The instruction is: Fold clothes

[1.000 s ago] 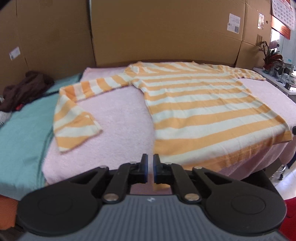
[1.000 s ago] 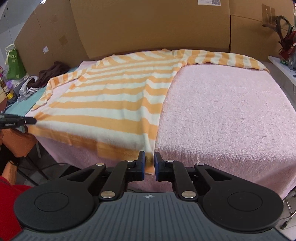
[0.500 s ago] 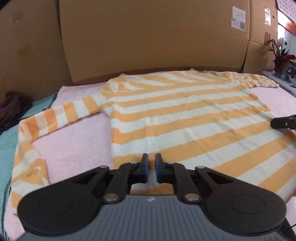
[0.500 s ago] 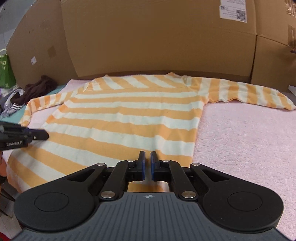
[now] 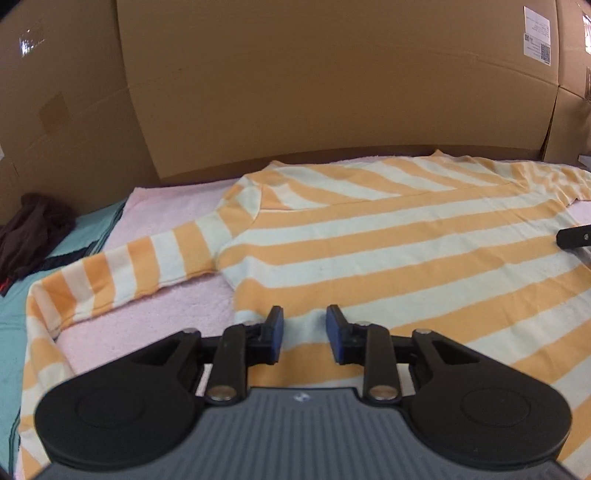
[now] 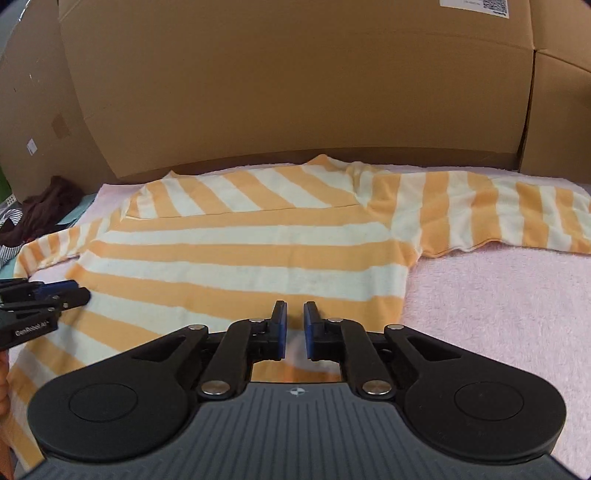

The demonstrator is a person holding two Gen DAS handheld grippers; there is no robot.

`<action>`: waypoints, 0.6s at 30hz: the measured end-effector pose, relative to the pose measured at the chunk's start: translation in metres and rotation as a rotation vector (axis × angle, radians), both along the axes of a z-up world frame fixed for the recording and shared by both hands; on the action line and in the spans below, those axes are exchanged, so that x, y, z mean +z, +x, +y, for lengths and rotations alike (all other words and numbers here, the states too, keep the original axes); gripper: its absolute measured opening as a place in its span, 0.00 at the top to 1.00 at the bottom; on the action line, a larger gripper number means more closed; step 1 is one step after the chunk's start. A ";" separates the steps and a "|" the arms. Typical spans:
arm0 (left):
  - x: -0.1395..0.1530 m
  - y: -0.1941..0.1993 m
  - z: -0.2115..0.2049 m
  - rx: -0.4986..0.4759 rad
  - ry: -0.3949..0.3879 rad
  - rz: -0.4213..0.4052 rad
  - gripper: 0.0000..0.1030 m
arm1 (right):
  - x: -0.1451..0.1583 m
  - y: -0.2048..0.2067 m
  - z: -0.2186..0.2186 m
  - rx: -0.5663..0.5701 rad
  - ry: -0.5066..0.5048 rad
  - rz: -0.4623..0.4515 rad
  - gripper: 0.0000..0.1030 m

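Across the pink towel [image 6: 498, 295] the striped sweater [image 6: 236, 254] lies flat, sleeves out to both sides, collar toward the cardboard wall [image 6: 295, 92]. My left claw [image 5: 303, 334] sits over the left side seam, jaws apart, nothing between. My right claw [image 6: 294, 328] sits over the right lower body, jaws narrow, no cloth gripped. Bare towel right of the sweater. White label [image 5: 536, 35] on the cardboard, unreadable.

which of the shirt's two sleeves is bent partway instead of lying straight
The left sleeve of the striped shirt: it turns at the pink towel's edge. The right sleeve lies straight.
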State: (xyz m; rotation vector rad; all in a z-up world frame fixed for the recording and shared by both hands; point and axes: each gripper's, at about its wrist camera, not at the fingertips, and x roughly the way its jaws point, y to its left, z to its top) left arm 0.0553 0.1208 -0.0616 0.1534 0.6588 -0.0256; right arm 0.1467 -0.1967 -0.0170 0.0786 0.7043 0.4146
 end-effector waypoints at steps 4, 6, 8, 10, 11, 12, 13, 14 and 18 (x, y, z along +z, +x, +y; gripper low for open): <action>0.008 -0.004 -0.001 -0.007 0.010 -0.007 0.70 | 0.005 -0.007 -0.020 -0.104 -0.012 -0.020 0.87; 0.013 0.006 -0.008 -0.017 0.006 -0.023 0.62 | 0.007 -0.010 -0.009 -0.037 0.027 -0.022 0.87; 0.011 0.024 -0.016 0.002 0.020 -0.024 0.49 | 0.002 -0.011 0.010 0.013 0.032 -0.010 0.82; 0.001 0.042 -0.012 0.048 0.016 0.025 0.50 | -0.011 -0.003 0.027 0.047 0.013 0.022 0.81; -0.001 0.042 -0.006 0.059 -0.005 0.007 0.47 | -0.017 0.002 0.032 0.051 0.009 0.033 0.83; -0.001 0.040 -0.004 0.058 0.008 0.003 0.43 | -0.018 0.005 0.027 0.036 0.016 0.025 0.84; 0.000 0.038 -0.003 0.058 0.020 -0.001 0.44 | -0.018 0.007 0.023 0.020 0.023 0.017 0.86; 0.001 0.036 -0.001 0.058 0.033 -0.006 0.44 | -0.018 0.011 0.015 -0.037 0.012 0.012 0.88; 0.012 0.020 0.007 0.078 0.089 -0.072 0.50 | -0.011 0.008 -0.007 -0.176 -0.020 0.001 0.83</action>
